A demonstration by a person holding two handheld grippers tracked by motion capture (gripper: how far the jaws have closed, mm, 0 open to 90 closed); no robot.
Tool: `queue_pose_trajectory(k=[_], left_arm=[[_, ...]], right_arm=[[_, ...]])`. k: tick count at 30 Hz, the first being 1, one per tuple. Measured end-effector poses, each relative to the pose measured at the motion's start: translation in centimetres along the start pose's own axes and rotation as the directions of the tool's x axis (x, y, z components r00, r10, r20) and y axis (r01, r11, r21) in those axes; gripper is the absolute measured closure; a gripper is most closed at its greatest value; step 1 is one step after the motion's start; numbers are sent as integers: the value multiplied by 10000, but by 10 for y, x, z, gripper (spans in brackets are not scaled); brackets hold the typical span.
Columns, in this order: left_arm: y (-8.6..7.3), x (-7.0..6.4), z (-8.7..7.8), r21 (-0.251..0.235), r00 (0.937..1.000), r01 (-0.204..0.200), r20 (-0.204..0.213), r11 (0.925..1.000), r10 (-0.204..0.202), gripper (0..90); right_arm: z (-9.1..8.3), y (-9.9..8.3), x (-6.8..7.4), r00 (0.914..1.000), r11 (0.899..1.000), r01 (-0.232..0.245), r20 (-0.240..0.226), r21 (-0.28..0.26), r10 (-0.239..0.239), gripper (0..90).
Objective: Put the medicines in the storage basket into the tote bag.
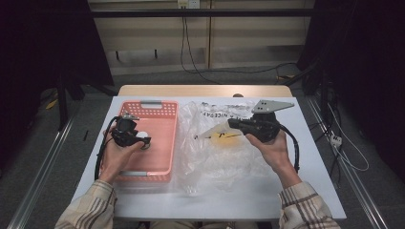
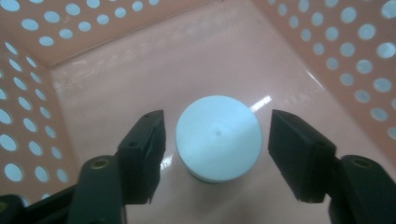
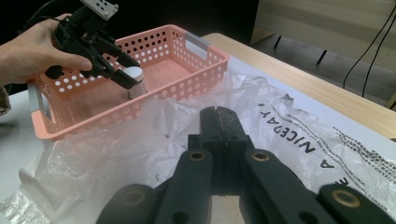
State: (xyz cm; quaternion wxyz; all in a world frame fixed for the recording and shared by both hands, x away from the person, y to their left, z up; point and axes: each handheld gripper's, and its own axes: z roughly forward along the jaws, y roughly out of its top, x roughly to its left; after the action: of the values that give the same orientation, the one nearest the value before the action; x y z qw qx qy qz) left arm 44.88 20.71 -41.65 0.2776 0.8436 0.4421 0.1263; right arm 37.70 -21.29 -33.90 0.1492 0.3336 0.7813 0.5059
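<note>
A small container with a round white cap (image 2: 218, 137) stands upright on the floor of a pink perforated basket (image 1: 174, 138). My left gripper (image 2: 218, 126) is open, one jaw on each side of the cap, with a gap on both sides. From the right gripper view, the left gripper (image 3: 126, 70) reaches down into the basket (image 3: 93, 119) over the container (image 3: 135, 80). My right gripper (image 3: 218, 114) is shut, jaws pressed together, hovering over a crumpled clear plastic bag (image 3: 289, 135). In the high view the right gripper (image 1: 231, 123) points left above the bag (image 1: 219, 162).
The bag carries black printed lettering, and something pale yellow (image 1: 224, 140) lies under its film. Basket and bag rest side by side on a white table (image 1: 310, 157) with a wooden strip (image 1: 205, 90) at its far edge. Cables run across the floor beyond.
</note>
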Motion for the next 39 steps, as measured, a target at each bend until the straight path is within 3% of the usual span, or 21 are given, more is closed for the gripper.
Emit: queue_pose_trajectory(k=[7,20,28,38,39], left_arm=[[-1,0,3,160,9999,-131,47,9998,130,498],[0,-2,1,135,9998,-182,-103,9997,183,507],[2,-3,-11,-648,9996,-261,-84,9976,256,507],[8,-11,-35,-1865,9995,-316,18,9820,325,508],[10,-13,-41,-2122,9992,-389,14,9765,401,508]], right_arm=[[0,0,0,10000,10000,-18,26,9,18,900],[1,0,0,10000,10000,-41,-19,85,41,900],[1,0,0,10000,9999,-45,-27,95,45,900],[2,0,0,10000,9999,-62,-66,97,62,900],[2,0,0,10000,9999,-63,-63,101,64,900]])
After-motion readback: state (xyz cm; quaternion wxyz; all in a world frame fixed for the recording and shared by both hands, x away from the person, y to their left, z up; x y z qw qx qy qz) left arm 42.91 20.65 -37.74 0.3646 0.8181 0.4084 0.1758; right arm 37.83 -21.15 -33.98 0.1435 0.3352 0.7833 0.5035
